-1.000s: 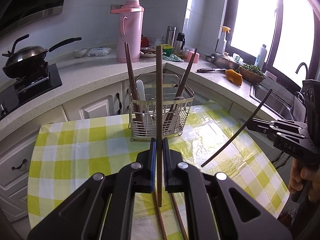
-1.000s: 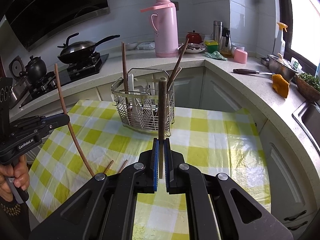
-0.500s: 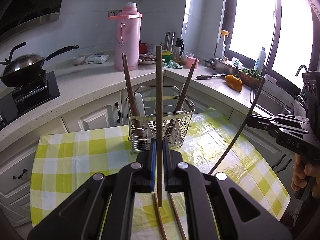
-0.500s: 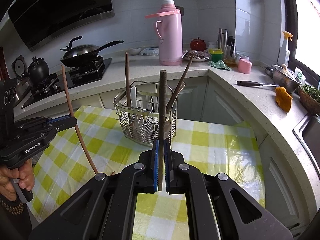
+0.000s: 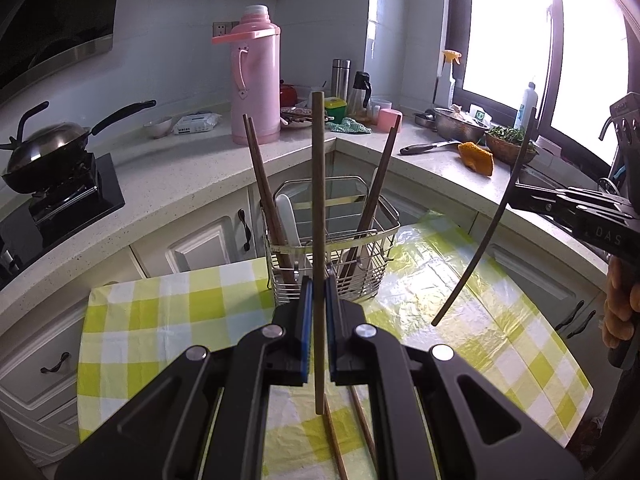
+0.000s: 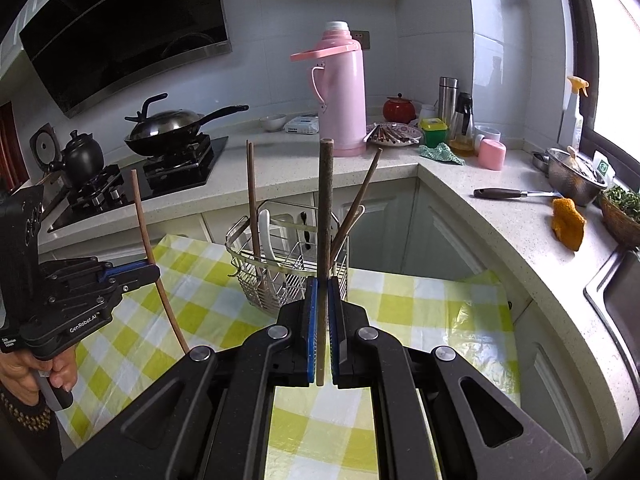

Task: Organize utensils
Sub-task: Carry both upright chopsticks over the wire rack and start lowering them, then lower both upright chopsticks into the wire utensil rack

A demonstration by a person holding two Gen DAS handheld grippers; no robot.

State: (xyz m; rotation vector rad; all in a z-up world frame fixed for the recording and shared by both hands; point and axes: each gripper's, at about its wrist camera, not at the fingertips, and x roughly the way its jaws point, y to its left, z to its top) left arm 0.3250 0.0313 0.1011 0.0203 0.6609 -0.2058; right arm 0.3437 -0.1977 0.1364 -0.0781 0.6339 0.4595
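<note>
We are mid-carry, each clamped gripper, left gripper point(image 5: 318, 320) and right gripper point(image 6: 323, 320), pinching one upright brown chopstick point(image 5: 318, 216) above the checked table point(image 5: 160, 320), and next, we judge, must lower both into the wire caddy point(image 5: 332, 248) already holding chopsticks.

A checked tablecloth point(image 5: 168, 320) carries a wire basket point(image 5: 332, 248) and loose chopsticks point(image 5: 334, 432).

A home kitchen: a wok point(image 6: 168, 130) sits on a gas stove point(image 6: 176, 162) under a range hood point(image 6: 124, 32), with a pink thermos point(image 6: 342, 92) on the stone counter point(image 6: 500, 216) and a sink point(image 6: 618, 292) by the window.
</note>
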